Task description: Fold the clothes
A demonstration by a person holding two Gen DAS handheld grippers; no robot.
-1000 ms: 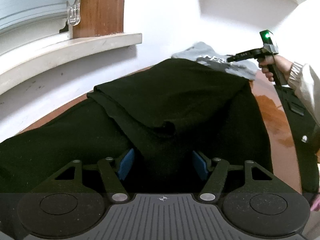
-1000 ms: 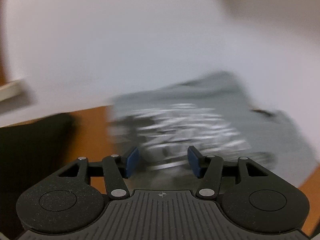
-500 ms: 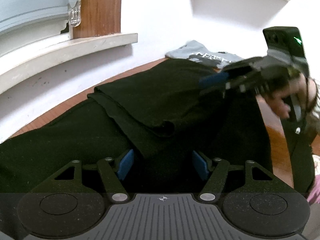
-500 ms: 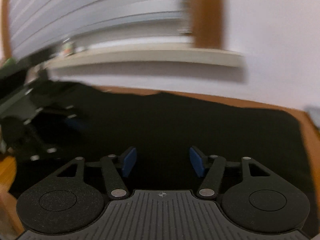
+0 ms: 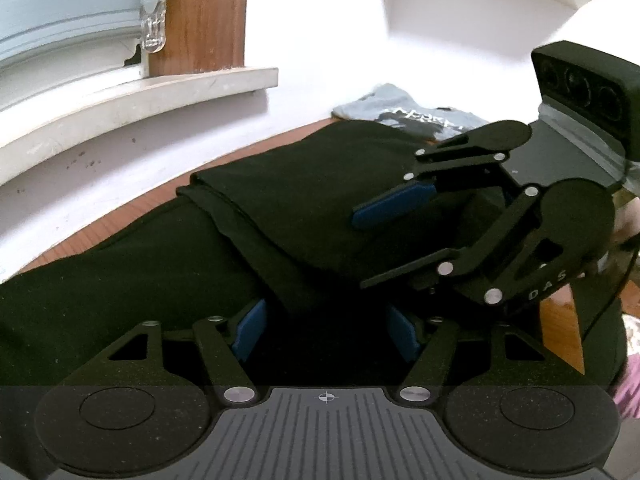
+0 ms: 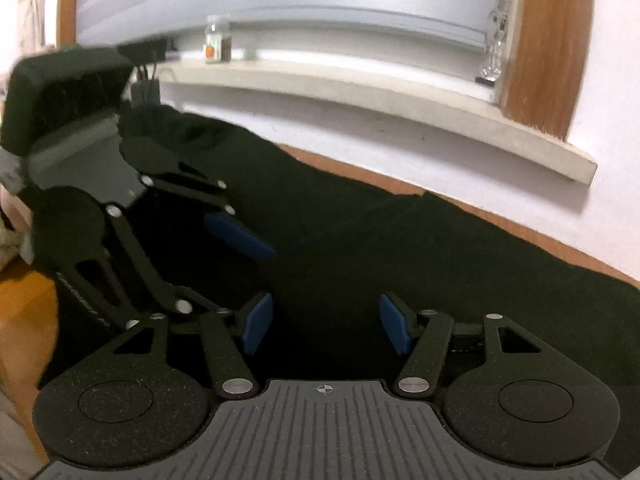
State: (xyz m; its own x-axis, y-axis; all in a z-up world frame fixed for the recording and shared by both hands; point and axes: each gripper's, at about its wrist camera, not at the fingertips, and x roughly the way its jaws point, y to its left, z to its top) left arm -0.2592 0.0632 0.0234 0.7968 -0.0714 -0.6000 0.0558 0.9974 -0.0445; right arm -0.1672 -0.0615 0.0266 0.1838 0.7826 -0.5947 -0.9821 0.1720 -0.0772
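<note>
Both grippers parked low over the black garment

The left gripper (image 5: 326,330) and right gripper (image 6: 326,326) are held jaws apart, angled toward each other above the black garment (image 5: 160,264) spread on the wooden table (image 5: 560,328).

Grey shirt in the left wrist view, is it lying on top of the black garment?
No, the grey shirt lies on the table beyond the black garment's far edge.

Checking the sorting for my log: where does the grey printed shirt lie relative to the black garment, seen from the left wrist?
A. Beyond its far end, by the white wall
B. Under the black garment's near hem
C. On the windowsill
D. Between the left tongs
A: the grey printed shirt lies past the far end of the black garment, against the white wall.
</note>
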